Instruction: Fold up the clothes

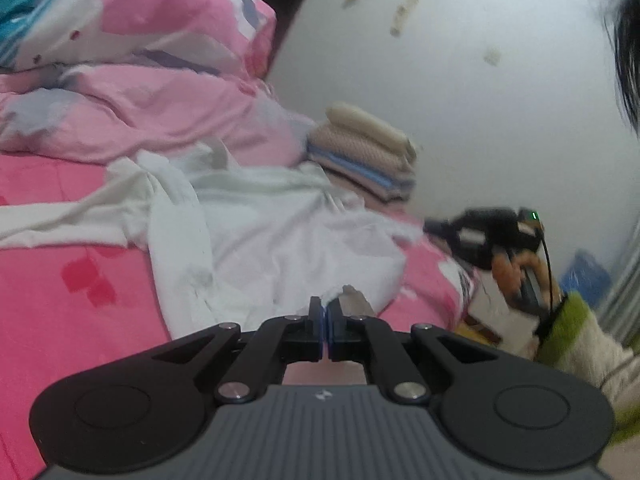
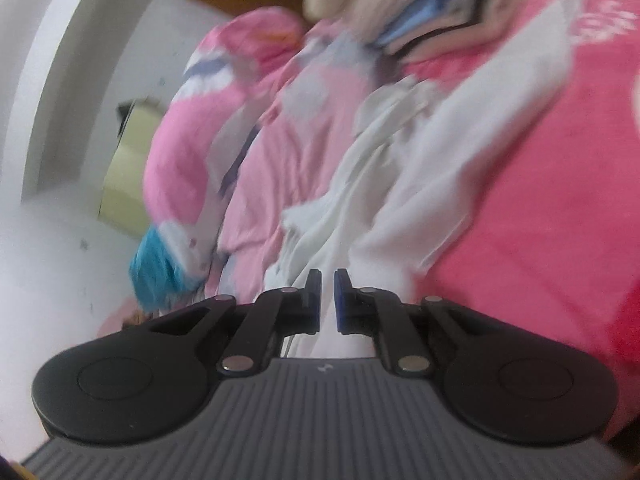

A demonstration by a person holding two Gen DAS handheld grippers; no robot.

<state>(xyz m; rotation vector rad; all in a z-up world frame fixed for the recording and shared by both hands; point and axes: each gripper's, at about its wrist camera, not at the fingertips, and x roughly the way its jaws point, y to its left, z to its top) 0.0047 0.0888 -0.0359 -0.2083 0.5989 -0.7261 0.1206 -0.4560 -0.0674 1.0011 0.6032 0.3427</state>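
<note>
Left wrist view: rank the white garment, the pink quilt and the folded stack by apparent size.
1. pink quilt, largest
2. white garment, slightly smaller; it lies nearer the camera, so the order is unsure
3. folded stack, clearly smallest

Soft, even indoor light fills both views, with no hard shadows or glare. Motion blur smears the right wrist view most, especially towards 12 o'clock. Fisheye distortion bends the wall [image 1: 460, 92] at the edges.
</note>
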